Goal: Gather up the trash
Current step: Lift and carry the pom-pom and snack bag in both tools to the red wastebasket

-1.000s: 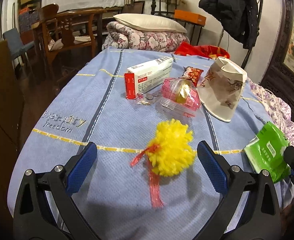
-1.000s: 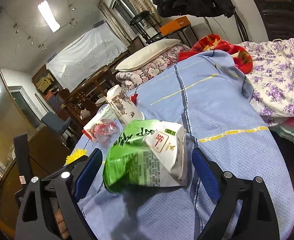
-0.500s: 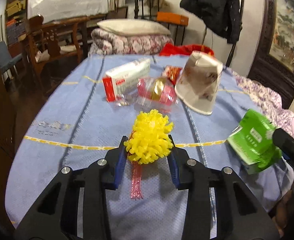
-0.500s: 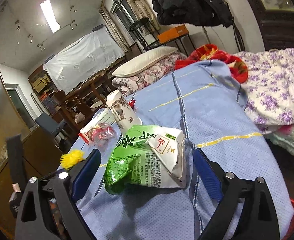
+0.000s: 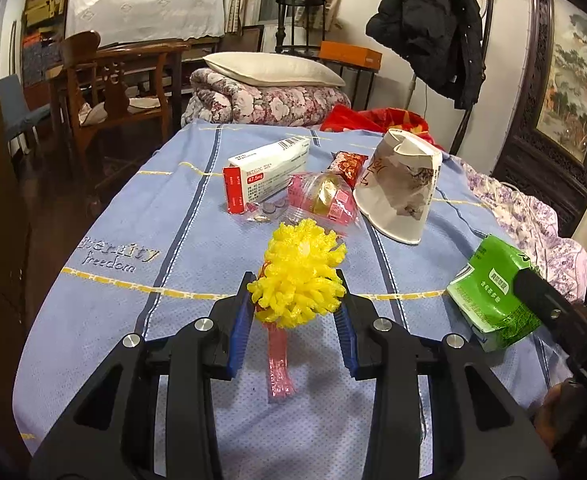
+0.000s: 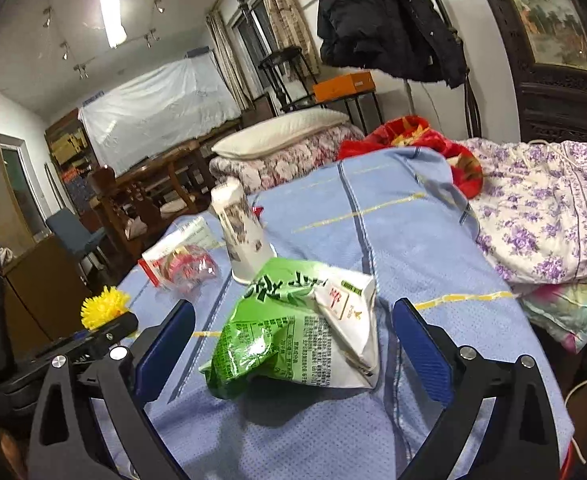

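Note:
My left gripper [image 5: 295, 312] is shut on a yellow pom-pom flower [image 5: 299, 276] with a pink ribbon [image 5: 278, 364] and holds it just above the blue cloth. The flower also shows at the left of the right wrist view [image 6: 103, 312]. My right gripper [image 6: 291, 344] is open, its jaws on either side of a crumpled green and white snack bag [image 6: 293, 332] that lies on the cloth. The bag also shows at the right of the left wrist view [image 5: 493, 300]. Farther back lie a red and white medicine box [image 5: 267, 172], a pink clear wrapper [image 5: 325, 198] and a crushed paper cup [image 5: 401, 188].
The blue cloth [image 5: 133, 240] covers a table. A small red packet [image 5: 347, 162] lies behind the wrapper. A purple floral quilt [image 6: 549, 208] lies off the right edge. A wooden chair [image 5: 105, 92] and folded bedding [image 5: 269, 96] stand beyond the far edge.
My left gripper closed on the yellow flower and has lifted it slightly off the cloth. My right gripper stayed open around the green bag, with the view tilting a little.

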